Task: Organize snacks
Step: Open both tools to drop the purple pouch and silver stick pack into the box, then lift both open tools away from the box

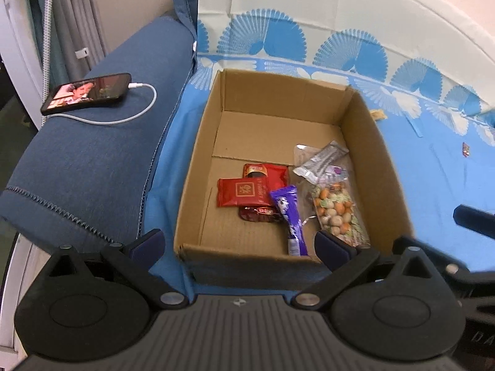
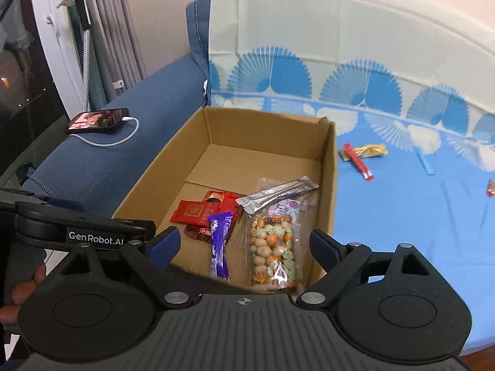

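snacks gathered in a cardboard box, both claws empty above it

an open cardboard box [image 1: 201, 167] sits on a blue patterned bedsheet [image 2: 402, 216], close beside a dark blue cushion [image 1: 92, 160]. inside, toward the near right corner, lies a clear bag of coated peanuts [image 2: 273, 247], with a silver stick packet [image 2: 278, 193] lying across its far end. just left of the peanuts is a purple wrapped bar [image 2: 220, 244], and left of that a small pile of red packets [image 1: 244, 191].

the left gripper [image 1: 239, 242] hovers over the box's near edge with its jaws spread wide and nothing between them. the right gripper [image 2: 244, 245] hangs over the near right part of the box, jaws likewise wide apart and empty.

on the sheet to the right of the box lie more snacks: a red stick [image 2: 359, 162] touching a gold wrapper [image 2: 371, 151], a light blue stick [image 2: 426, 164], and a small red sweet [image 2: 491, 188] at the picture's edge.

a phone [image 1: 88, 92] with a lit screen rests on the cushion, a white cable [image 1: 136, 108] plugged in.
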A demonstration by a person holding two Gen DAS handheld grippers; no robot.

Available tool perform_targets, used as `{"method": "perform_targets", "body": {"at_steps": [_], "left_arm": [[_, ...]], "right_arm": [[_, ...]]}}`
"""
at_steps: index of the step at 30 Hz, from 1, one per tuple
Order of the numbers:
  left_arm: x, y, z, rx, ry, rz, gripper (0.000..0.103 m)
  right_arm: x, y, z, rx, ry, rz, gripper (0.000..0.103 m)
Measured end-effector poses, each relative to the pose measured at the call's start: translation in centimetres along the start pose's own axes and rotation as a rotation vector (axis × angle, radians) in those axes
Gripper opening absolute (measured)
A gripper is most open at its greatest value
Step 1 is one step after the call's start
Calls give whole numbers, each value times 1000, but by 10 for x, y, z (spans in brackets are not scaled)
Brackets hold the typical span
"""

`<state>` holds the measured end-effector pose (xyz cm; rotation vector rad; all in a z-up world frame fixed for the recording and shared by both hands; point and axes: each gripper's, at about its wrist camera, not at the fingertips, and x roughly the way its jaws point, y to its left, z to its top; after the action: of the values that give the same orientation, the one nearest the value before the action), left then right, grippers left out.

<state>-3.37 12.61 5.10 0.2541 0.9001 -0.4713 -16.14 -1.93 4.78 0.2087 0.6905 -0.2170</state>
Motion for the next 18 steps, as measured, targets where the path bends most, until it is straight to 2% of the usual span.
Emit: {"method": "perform_targets", "body": {"at_steps": [4,10,14,18], "left_arm": [[-22,-8,-12,35,-59,24,103],[-49,-16,-28,47,-100,29,103],[-63,-13,-32,51,-126,28,103],[-79,-19,-33,68,-158,42,103]], "right_arm": [[-22,2,-13,4,-31,-4,94],[-51,4,-23,4,-96,-30,98],[-64,6,-28,14,-115,-38,98],[-80,10,-32,-9,-174,-33,99]]}}
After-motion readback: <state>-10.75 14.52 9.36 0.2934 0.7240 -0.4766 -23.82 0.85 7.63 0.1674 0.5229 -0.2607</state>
